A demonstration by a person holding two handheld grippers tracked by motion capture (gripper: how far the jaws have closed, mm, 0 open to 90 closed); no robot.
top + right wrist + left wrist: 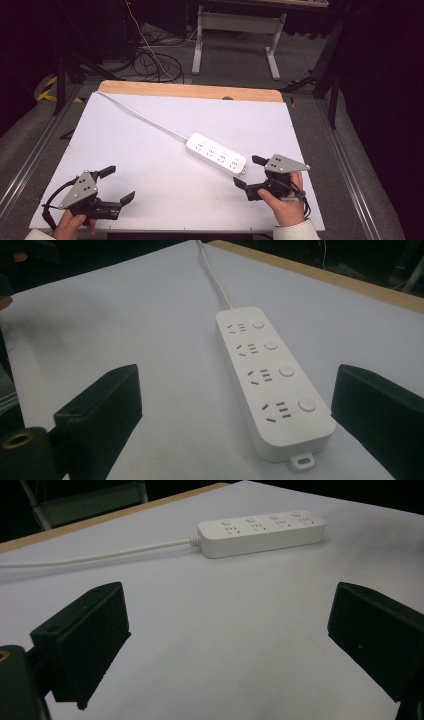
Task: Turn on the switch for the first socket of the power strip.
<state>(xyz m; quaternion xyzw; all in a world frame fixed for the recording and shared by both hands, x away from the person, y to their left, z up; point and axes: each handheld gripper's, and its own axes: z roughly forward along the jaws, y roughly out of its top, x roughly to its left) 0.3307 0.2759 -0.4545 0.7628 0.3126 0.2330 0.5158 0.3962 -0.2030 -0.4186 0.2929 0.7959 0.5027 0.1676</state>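
Observation:
A white power strip (216, 154) with several sockets and round switches lies slantwise on the white table top (150, 150), its white cable (145, 118) running off to the far left corner. My right gripper (248, 172) stands open just right of the strip's near end, apart from it; in the right gripper view the power strip (272, 377) lies between and ahead of the spread jaws. My left gripper (117, 183) is open at the front left, with nothing between its jaws. The left gripper view has the power strip (262, 532) far ahead.
A wooden strip (190, 91) borders the table's far edge. Beyond it on the floor are tangled cables (155, 62) and a white table frame (237, 30). Metal rails (30, 160) run along both sides of the table.

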